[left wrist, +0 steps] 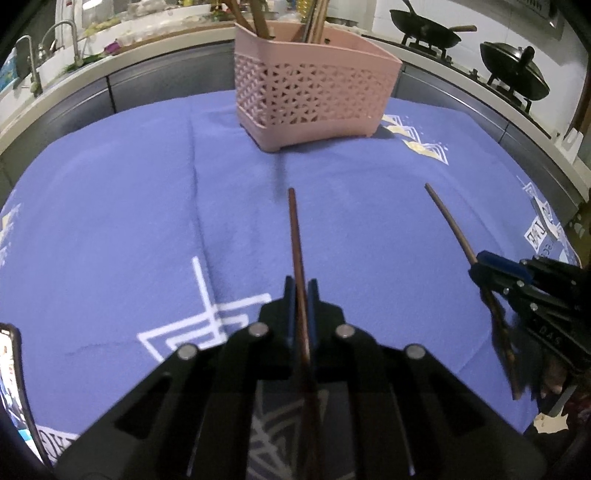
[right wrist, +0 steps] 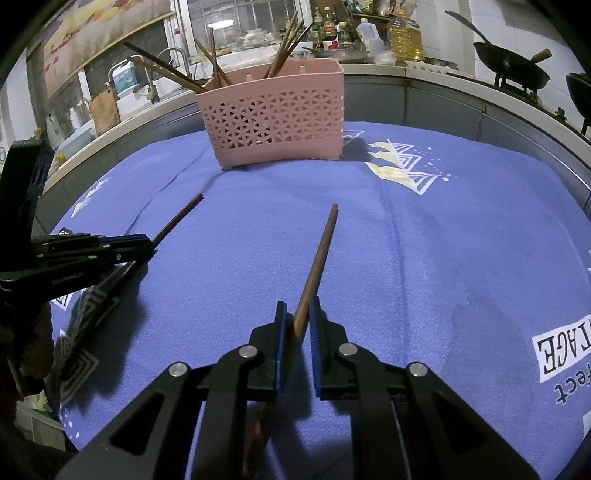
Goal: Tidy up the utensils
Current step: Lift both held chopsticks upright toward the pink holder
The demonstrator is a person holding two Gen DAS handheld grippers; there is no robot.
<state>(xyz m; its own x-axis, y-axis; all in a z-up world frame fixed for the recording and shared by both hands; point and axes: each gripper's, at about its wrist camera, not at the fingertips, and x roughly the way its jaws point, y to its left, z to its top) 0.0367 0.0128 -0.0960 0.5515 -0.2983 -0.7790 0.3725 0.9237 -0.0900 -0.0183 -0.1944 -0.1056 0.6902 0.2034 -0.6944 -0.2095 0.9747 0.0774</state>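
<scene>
A pink perforated utensil basket point(left wrist: 317, 88) point(right wrist: 277, 122) stands at the far side of a blue printed cloth point(left wrist: 129, 203) point(right wrist: 443, 240), with several brown chopsticks upright in it. My left gripper point(left wrist: 301, 282) point(right wrist: 149, 245) is shut on a dark brown chopstick point(left wrist: 295, 229) point(right wrist: 181, 214) that points towards the basket. My right gripper point(right wrist: 297, 303) point(left wrist: 476, 260) is shut on a second brown chopstick point(right wrist: 319, 254) point(left wrist: 447, 218), whose tip also aims at the basket. Both grippers are on the near side of the cloth, side by side and well short of the basket.
Two black woks point(left wrist: 424, 26) point(left wrist: 517, 74) sit on a stove on the counter at the back right. A sink with a faucet point(left wrist: 62, 33) is at the back left, and bottles point(right wrist: 404, 35) stand behind the basket. A phone point(left wrist: 11, 369) lies at the cloth's left edge.
</scene>
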